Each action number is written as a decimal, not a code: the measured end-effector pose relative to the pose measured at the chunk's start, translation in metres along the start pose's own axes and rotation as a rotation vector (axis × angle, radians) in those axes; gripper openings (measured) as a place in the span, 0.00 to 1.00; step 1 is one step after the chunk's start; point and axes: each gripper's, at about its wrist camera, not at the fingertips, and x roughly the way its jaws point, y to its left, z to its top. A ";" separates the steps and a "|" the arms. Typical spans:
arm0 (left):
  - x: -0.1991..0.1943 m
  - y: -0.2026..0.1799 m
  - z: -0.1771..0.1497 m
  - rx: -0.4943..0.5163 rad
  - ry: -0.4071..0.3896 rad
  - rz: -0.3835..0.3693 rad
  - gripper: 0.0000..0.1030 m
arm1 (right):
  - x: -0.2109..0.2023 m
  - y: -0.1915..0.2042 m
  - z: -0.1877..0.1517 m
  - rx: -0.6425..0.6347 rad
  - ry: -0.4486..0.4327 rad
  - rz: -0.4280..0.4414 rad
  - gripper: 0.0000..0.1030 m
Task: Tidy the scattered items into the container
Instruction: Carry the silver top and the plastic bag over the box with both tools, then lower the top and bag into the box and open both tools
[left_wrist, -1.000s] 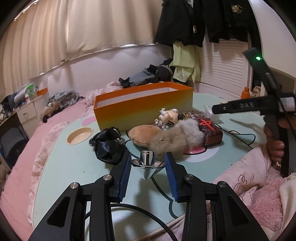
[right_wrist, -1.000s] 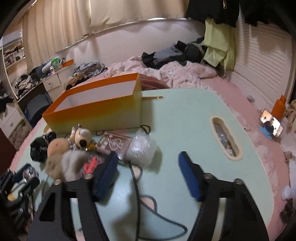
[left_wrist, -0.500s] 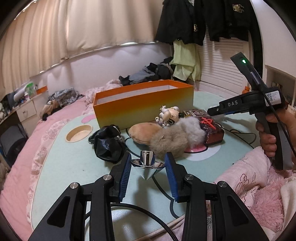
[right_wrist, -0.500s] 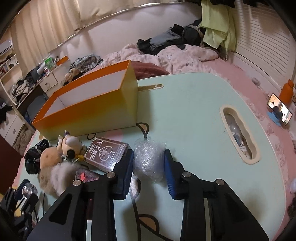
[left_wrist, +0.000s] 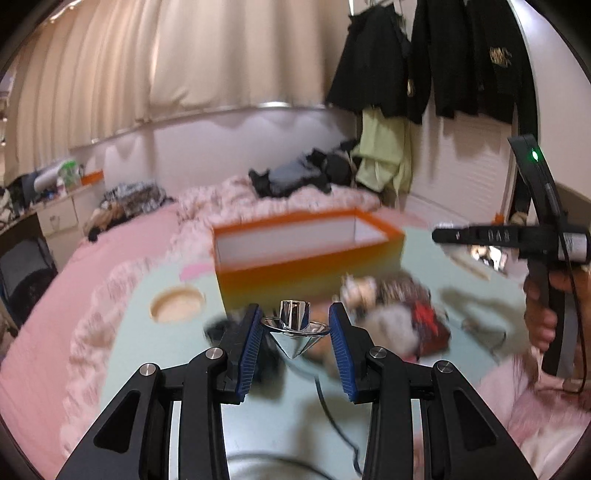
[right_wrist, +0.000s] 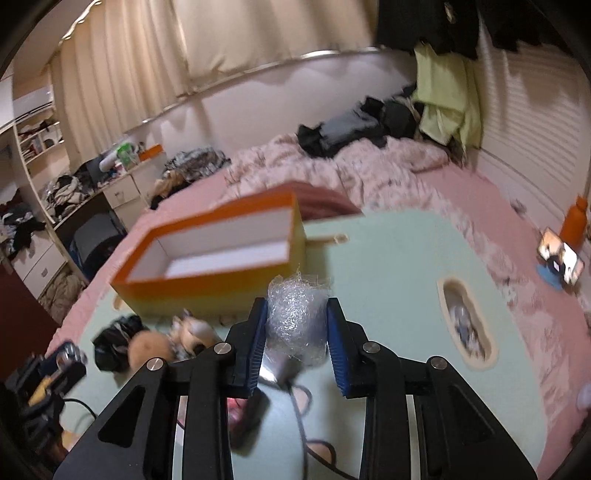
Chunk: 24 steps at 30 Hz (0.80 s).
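Observation:
The orange box (left_wrist: 306, 266) stands open on the mint-green table (left_wrist: 140, 332), and its inside shows only white walls. My left gripper (left_wrist: 295, 323) is shut on a shiny silver cone-shaped top (left_wrist: 294, 332), held in the air short of the box's near wall. In the right wrist view my right gripper (right_wrist: 297, 308) is shut on a ball of clear bubble wrap (right_wrist: 295, 295), lifted off the table (right_wrist: 388, 258) in front of the orange box (right_wrist: 207, 284). Blurred plush toys and a dark card box (left_wrist: 399, 310) lie below.
A black pouch (right_wrist: 114, 343), a tan plush (right_wrist: 147, 347) and a small figurine (right_wrist: 192, 332) lie by the box. The table has a round recess (left_wrist: 177, 304) and an oval recess (right_wrist: 465, 325). A black cable (right_wrist: 299, 406) crosses the near table. Pink bedding surrounds it.
My right gripper closed on the bubble wrap and lifted it off the table. My left gripper rose with the silver top still in it, and the box looks nearer.

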 end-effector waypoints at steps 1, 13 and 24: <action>0.004 0.003 0.009 -0.009 -0.008 -0.007 0.35 | 0.000 0.004 0.006 -0.011 -0.010 0.005 0.32; 0.098 0.043 0.076 -0.187 0.039 -0.083 0.35 | 0.047 0.054 0.056 -0.123 -0.015 0.038 0.32; 0.123 0.043 0.073 -0.190 0.027 -0.031 0.86 | 0.089 0.058 0.055 -0.126 0.043 0.012 0.35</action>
